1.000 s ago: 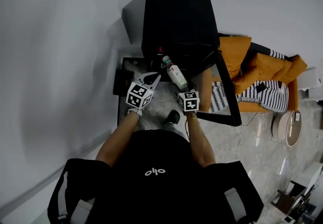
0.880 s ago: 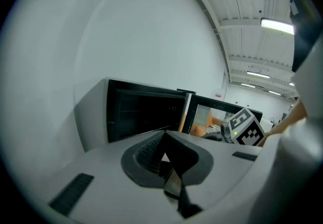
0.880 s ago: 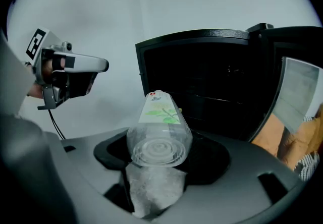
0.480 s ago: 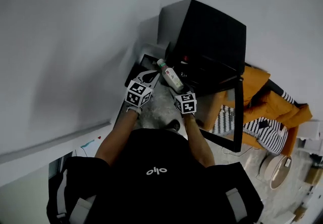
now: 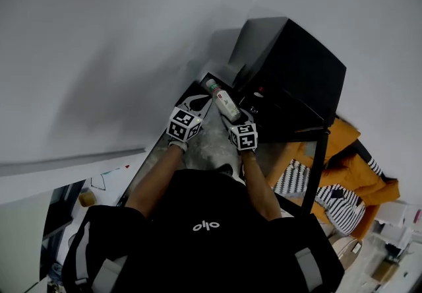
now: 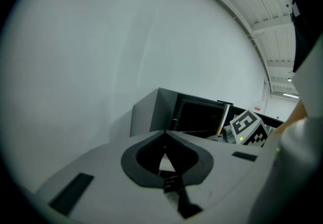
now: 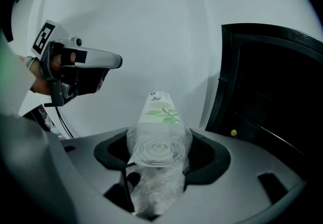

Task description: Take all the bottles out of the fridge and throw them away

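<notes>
My right gripper [image 5: 231, 115] is shut on a clear plastic bottle [image 5: 223, 100] with a white and green label, which points up and away from me. In the right gripper view the bottle [image 7: 159, 134] lies between the jaws with its base toward the camera. My left gripper [image 5: 200, 97] is shut and holds nothing; its tips [image 6: 164, 133] meet. It hangs just left of the bottle, seen side-on as the left gripper [image 7: 83, 66]. The black fridge [image 5: 290, 67] stands at the right, its dark inside [image 7: 277, 97] open.
The fridge's glass door [image 5: 319, 160] swings out toward me at the right. Behind it lie orange cushions and striped cloth [image 5: 356, 176]. A white wall [image 5: 119, 54] fills the left. A dark-rimmed box [image 5: 192, 89] sits low by the wall, left of the fridge.
My view has swung left, so the fridge has slid right in the picture. Both grippers have moved from the fridge opening toward the wall, the bottle still held in the right one.
</notes>
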Tool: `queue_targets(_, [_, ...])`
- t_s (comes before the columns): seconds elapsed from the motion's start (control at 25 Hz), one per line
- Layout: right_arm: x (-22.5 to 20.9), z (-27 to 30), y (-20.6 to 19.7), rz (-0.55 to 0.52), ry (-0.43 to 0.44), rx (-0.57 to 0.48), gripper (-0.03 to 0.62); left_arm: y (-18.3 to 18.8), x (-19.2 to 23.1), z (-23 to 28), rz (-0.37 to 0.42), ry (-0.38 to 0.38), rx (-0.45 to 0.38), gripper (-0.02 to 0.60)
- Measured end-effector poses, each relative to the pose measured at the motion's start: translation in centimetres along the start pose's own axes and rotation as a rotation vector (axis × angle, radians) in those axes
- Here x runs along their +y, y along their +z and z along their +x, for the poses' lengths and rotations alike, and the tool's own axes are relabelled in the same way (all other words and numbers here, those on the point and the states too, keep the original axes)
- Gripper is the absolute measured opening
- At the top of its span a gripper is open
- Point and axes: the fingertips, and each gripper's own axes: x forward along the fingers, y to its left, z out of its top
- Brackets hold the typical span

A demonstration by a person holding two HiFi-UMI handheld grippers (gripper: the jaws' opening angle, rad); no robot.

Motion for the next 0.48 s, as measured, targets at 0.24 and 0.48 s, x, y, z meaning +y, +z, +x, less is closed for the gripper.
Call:
queue_targets(0.24, [0.8,2.0,-0.2,-0.015,0.021,0.031,0.311,-1.4,1.3,-0.2,-0.007,-0.003,0.02,0.006])
queue_targets(0.48, [0.2,5.9,-1.6,-0.018,0.023,0.074,0.311,-4.9,3.5,1.1,-0.018,-0.025,0.072,0.006])
